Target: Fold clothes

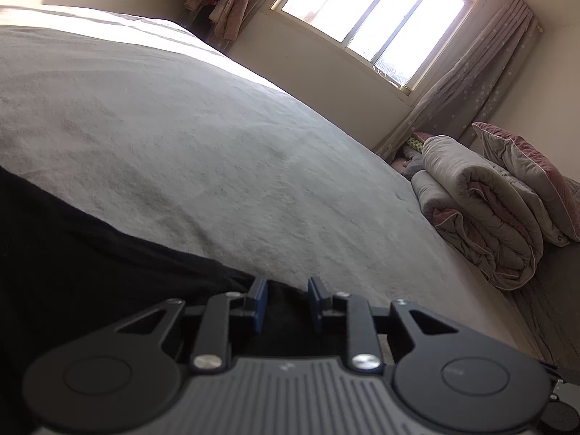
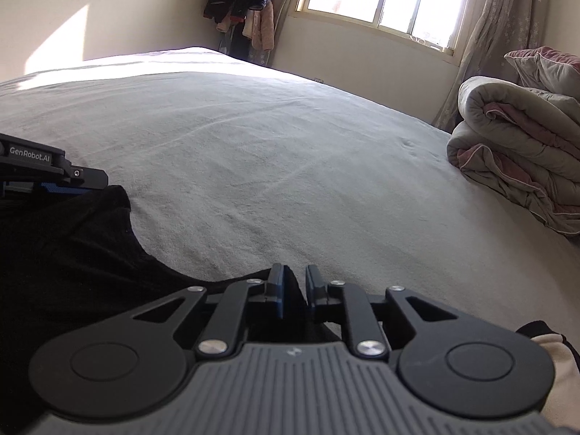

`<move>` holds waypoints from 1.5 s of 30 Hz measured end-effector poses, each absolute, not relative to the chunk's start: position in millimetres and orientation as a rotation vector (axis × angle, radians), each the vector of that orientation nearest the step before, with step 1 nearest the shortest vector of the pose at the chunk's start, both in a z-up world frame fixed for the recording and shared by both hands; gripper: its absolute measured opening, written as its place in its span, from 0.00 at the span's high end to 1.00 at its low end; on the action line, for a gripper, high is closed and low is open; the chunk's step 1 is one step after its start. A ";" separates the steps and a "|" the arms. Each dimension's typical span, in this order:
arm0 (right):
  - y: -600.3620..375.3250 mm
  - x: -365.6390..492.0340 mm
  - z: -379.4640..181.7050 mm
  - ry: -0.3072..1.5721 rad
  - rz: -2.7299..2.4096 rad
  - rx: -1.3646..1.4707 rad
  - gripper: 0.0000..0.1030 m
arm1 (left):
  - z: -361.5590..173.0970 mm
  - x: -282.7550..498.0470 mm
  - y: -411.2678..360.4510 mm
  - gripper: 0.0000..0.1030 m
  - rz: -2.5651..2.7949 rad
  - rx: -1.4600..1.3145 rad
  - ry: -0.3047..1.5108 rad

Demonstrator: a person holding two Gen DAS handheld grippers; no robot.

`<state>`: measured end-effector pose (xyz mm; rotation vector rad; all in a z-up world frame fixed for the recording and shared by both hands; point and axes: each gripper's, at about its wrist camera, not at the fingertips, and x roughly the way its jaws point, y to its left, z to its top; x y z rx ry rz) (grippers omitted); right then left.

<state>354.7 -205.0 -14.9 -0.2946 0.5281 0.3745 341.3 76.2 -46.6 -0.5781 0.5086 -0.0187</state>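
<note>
The black knit garment [image 2: 65,253] lies spread on the pale grey fleecy bed cover [image 2: 290,152], its edge running under both tools; the left hand-held gripper [image 1: 287,301] stands with its blue pads apart, dark cloth showing in the gap, though whether the pads press on it I cannot tell; the right hand-held gripper [image 2: 294,290] shows a narrower gap over a point of the same cloth, and there too a grip cannot be told; one garment, two hand-held grippers, one bed; the garment is soft, matte and creased, its near edge curving inward; a rolled grey and pink quilt [image 2: 514,152] sits well apart at the right, padded and bulky.
</note>
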 end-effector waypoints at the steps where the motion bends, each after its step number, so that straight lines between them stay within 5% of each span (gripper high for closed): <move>1: -201.8 353.4 -12.6 0.527 0.405 -0.276 0.65 | -46.5 341.2 76.5 0.76 -0.019 -0.581 0.509; 7: -164.2 351.2 -16.5 0.579 0.595 -0.235 0.64 | -45.3 340.2 77.4 0.78 -0.037 -0.603 0.503; 9: -153.0 356.9 -26.6 0.619 0.631 -0.244 0.79 | -45.6 340.6 77.0 0.78 -0.051 -0.611 0.502; 10: -149.0 358.6 -31.0 0.632 0.648 -0.252 1.00 | -45.8 341.0 76.7 0.78 -0.058 -0.614 0.501; 16: -140.9 374.9 -34.8 0.582 0.502 -0.264 0.99 | -45.6 343.7 72.7 0.78 -0.080 -0.611 0.502; 21: -144.4 375.2 -29.9 0.581 0.510 -0.233 0.95 | -47.8 344.8 76.2 0.78 -0.080 -0.628 0.511; 22: -146.1 375.4 -27.8 0.585 0.517 -0.212 0.86 | -47.9 344.6 77.8 0.78 -0.079 -0.640 0.510; 25: -151.6 376.4 -19.4 0.590 0.567 -0.111 0.83 | -48.6 344.2 83.4 0.78 -0.075 -0.682 0.507; 28: -148.3 374.5 -15.4 0.592 0.619 -0.046 0.60 | -49.2 343.2 86.5 0.79 -0.070 -0.707 0.500; 31: -131.6 373.2 -20.6 0.592 0.644 -0.086 0.64 | -49.5 343.5 84.2 0.79 -0.076 -0.703 0.501; 32: -122.9 376.2 -26.6 0.606 0.626 -0.141 0.85 | -49.9 344.0 82.8 0.79 -0.080 -0.699 0.506; 33: -115.3 379.5 -32.6 0.615 0.602 -0.192 0.89 | -50.4 344.7 81.5 0.79 -0.083 -0.693 0.513; 36: -113.9 386.6 -26.4 0.605 0.563 -0.185 0.89 | -51.0 347.2 75.6 0.79 -0.081 -0.657 0.526; 40: -144.7 376.9 -4.3 0.551 0.529 -0.107 0.57 | -50.9 346.9 73.9 0.79 -0.071 -0.632 0.523; 45: -203.6 334.0 12.0 0.527 0.368 -0.109 0.53 | -48.4 346.7 71.9 0.78 -0.062 -0.619 0.518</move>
